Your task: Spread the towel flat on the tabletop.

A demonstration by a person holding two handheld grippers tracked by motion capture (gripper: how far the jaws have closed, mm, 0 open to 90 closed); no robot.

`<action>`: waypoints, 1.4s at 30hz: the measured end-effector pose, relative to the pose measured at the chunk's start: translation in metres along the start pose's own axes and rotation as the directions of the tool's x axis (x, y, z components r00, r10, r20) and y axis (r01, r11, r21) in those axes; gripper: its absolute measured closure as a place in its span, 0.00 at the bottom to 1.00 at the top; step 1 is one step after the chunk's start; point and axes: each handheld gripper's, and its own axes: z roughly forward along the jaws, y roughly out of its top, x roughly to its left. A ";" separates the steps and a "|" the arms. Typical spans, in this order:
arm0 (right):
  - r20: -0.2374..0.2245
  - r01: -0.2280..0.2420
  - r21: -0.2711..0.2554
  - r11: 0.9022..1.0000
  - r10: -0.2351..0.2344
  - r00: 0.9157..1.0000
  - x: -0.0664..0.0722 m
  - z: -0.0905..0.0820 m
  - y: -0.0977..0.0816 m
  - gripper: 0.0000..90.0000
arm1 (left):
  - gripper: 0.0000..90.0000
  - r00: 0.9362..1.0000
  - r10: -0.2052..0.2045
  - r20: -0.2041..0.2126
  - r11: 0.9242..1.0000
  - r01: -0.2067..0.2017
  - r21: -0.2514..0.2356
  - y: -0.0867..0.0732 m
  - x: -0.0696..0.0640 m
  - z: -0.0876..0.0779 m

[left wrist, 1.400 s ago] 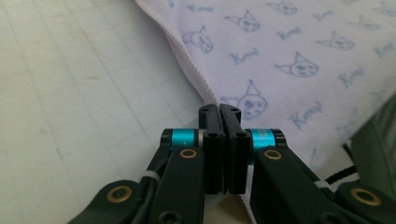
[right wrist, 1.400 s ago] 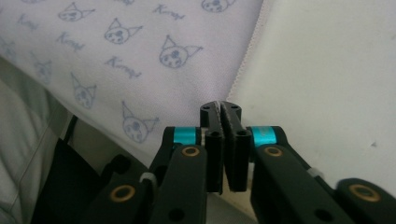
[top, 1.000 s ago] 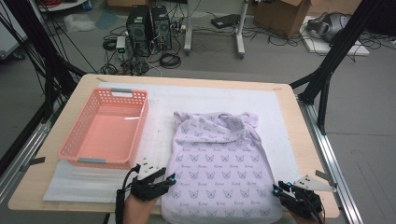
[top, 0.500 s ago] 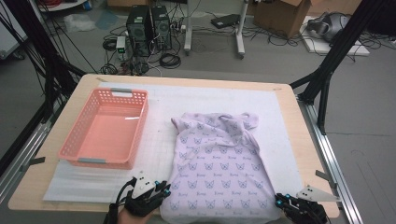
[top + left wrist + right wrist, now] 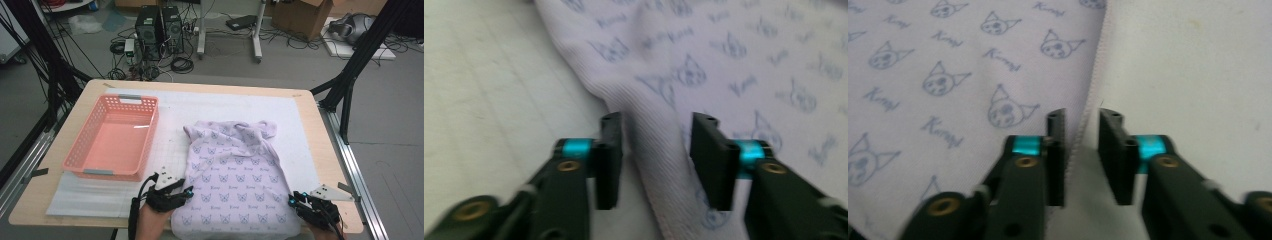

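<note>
Lavender cat-print garment (image 5: 235,180) lies flat at lower centre of the high view (light, limp, likely to sag). Left gripper (image 5: 654,160) straddles its side hem, jaws just reopening and apart; right gripper (image 5: 1082,157) narrows on the opposite hem, not yet pinching.

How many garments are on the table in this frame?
1: a lilac printed garment lies flat on the white mat, right of the pink basket, its near edge between the two hand-held grippers. The basket looks empty; nothing seems hidden.
</note>
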 end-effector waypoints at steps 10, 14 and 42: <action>-0.059 0.009 0.025 1.000 -0.008 0.998 -0.003 -0.012 -0.007 0.98 | 0.96 0.999 -0.037 0.017 0.999 0.036 0.014 -0.008 -0.009 -0.015; -0.073 0.013 0.039 0.999 -0.010 0.997 0.001 -0.020 -0.012 0.98 | 0.96 0.997 -0.057 0.049 0.998 0.056 0.018 -0.016 -0.011 -0.025; -0.005 0.015 0.029 0.999 -0.015 1.000 -0.003 -0.012 -0.005 0.97 | 0.58 0.988 -0.152 0.027 0.985 0.153 -0.076 0.000 0.022 -0.019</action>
